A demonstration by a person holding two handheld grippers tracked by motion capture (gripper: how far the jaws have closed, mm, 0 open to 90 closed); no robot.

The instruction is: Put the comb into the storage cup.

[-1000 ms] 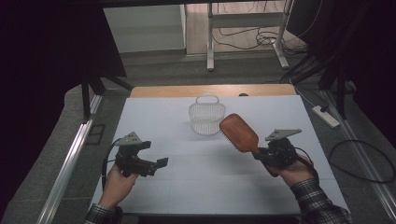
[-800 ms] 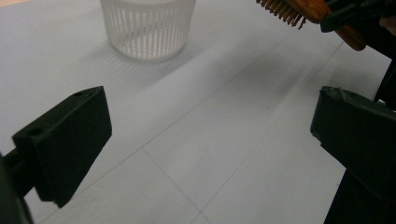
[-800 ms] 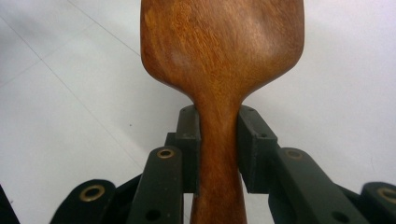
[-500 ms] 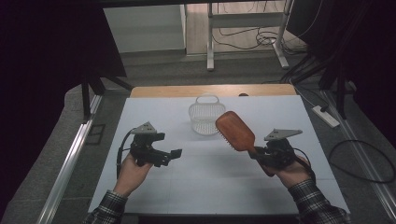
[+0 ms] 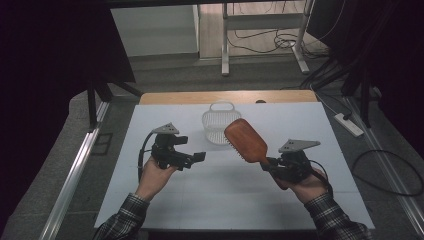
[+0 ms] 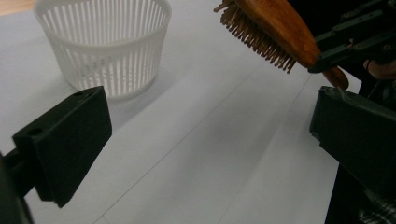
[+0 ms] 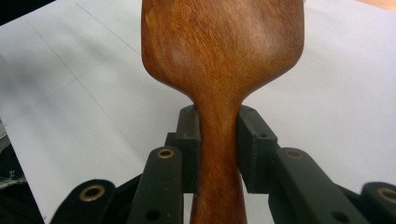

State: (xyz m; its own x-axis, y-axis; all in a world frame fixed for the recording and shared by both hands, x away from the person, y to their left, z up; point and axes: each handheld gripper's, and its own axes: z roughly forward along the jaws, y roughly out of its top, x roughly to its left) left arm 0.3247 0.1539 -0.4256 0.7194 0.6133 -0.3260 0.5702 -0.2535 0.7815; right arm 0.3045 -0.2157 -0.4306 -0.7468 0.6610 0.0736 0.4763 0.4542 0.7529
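Note:
A wooden hairbrush (image 5: pixel 246 139) is held up off the table by its handle, bristles facing down-left. My right gripper (image 5: pixel 271 166) is shut on the handle (image 7: pixel 218 154), with both pads pressed against its neck. The brush head (image 6: pixel 275 28) hangs beside a white slatted basket (image 5: pixel 218 125) that stands at the middle back of the table. My left gripper (image 5: pixel 199 157) is open with nothing between its fingers (image 6: pixel 65 144), pointing right toward the brush, in front of the basket (image 6: pixel 105 44).
A white sheet (image 5: pixel 220 195) covers the table; a wooden strip (image 5: pixel 230 96) shows along its far edge. Table legs and cables stand on the floor beyond. A power strip (image 5: pixel 350 125) lies on the floor at the right.
My left gripper has moved right and forward toward the middle of the table. The right gripper has shifted the brush left, closer to the basket.

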